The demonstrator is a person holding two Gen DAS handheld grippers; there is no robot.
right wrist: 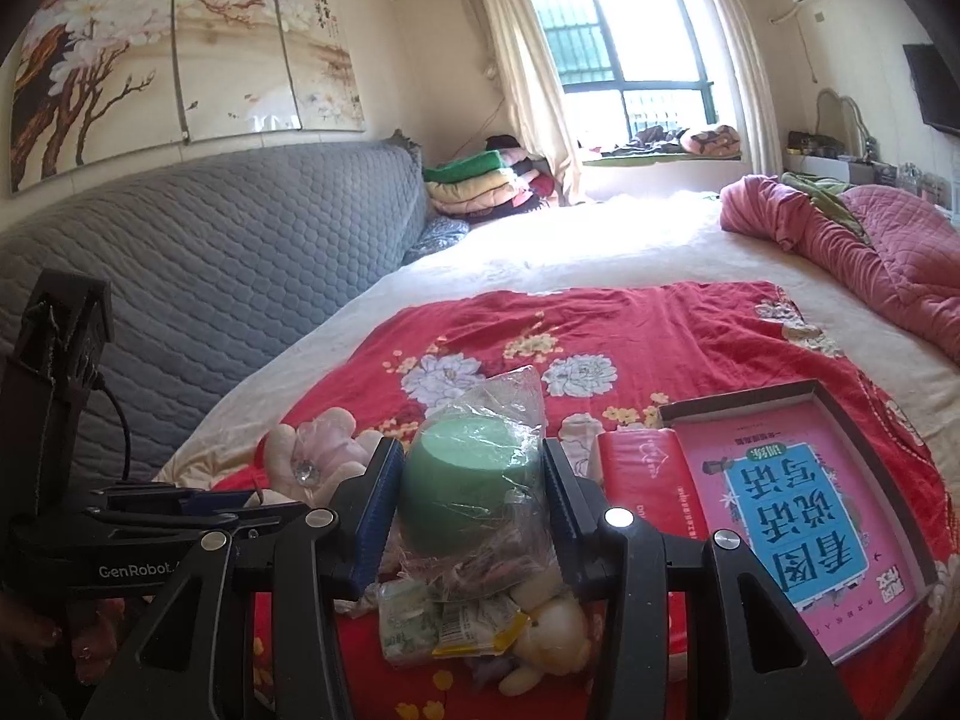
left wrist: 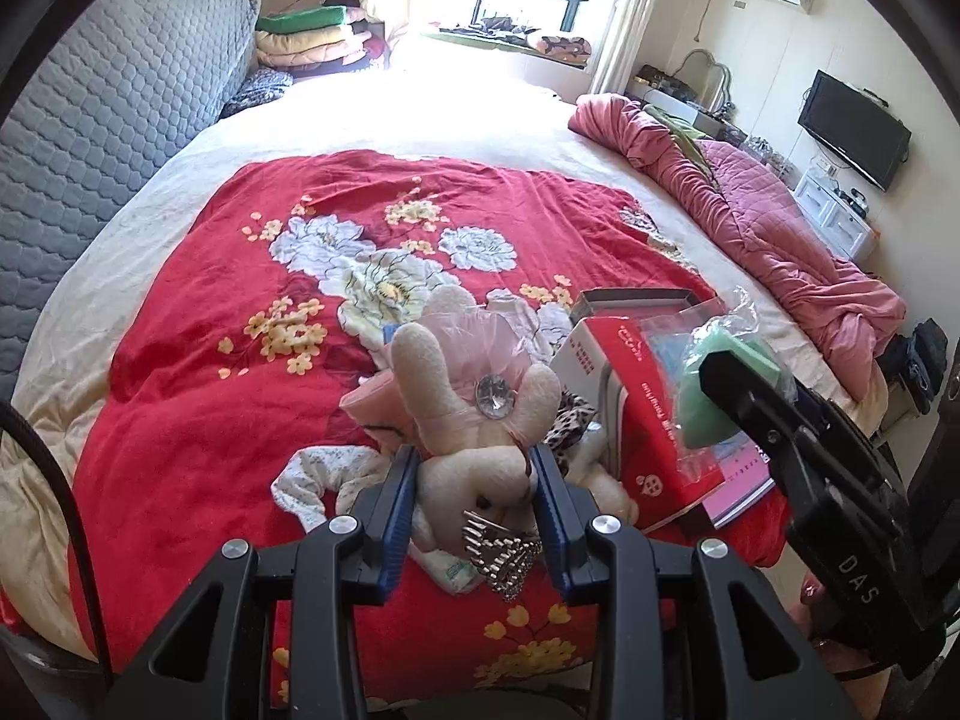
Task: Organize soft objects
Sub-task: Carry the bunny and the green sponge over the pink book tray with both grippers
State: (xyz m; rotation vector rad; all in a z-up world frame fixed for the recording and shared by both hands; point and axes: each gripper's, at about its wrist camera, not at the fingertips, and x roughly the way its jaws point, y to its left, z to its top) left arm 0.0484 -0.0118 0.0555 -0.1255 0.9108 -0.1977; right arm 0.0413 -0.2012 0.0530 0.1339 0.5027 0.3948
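One plush rabbit (left wrist: 480,420), ears pointing away from the left gripper (left wrist: 477,501).

Daylight is pouring through the far window (right wrist: 624,54), blowing out the bed's far sheet (left wrist: 456,96) into white glare; fisheye curvature is bending both views, with dark vignetting crowding the corners.

**Obscured and cut-off items**

Plush rabbit (left wrist: 474,420): lower body hidden behind the left gripper (left wrist: 474,480), whose blue pads press on its head. Green soft item (right wrist: 465,492): wrapped in crinkled clear plastic, underside hidden by the right gripper (right wrist: 474,501) clamping it; its nature cannot be told. Small packets (right wrist: 420,621) beneath: print too small to read. Red box (left wrist: 648,420): partly covered. Window (right wrist: 624,42): overexposed.
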